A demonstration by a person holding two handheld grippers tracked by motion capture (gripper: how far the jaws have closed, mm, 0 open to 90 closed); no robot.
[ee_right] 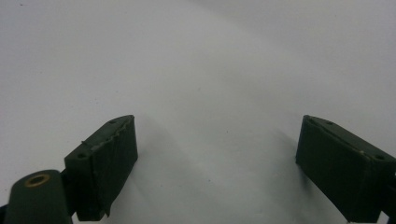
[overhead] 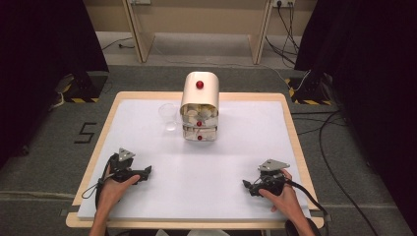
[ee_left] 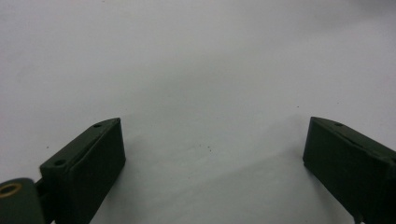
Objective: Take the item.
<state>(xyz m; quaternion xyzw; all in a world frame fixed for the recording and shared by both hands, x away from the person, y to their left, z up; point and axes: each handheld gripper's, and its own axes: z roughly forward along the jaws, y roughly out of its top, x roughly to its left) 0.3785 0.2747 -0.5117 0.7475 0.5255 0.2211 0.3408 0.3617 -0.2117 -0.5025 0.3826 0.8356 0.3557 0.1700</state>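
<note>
A cream container with a rounded top (overhead: 199, 105) stands at the far middle of the white table (overhead: 147, 123). It has red knobs (overhead: 199, 84) on its front and holds pale items behind clear drawers. A clear glass cup (overhead: 168, 115) stands just left of it. My left gripper (overhead: 146, 173) rests near the front left of the table, held by a hand. My right gripper (overhead: 247, 186) rests at the front right. In the left gripper view the gripper (ee_left: 212, 140) is open over bare white surface. The right gripper (ee_right: 217, 135) is likewise open with nothing between its jaws.
Wooden table edges (overhead: 292, 132) frame the white surface. Black curtains hang at both sides, and cables (overhead: 329, 147) run over the floor to the right. A wooden frame (overhead: 142, 29) stands behind the table.
</note>
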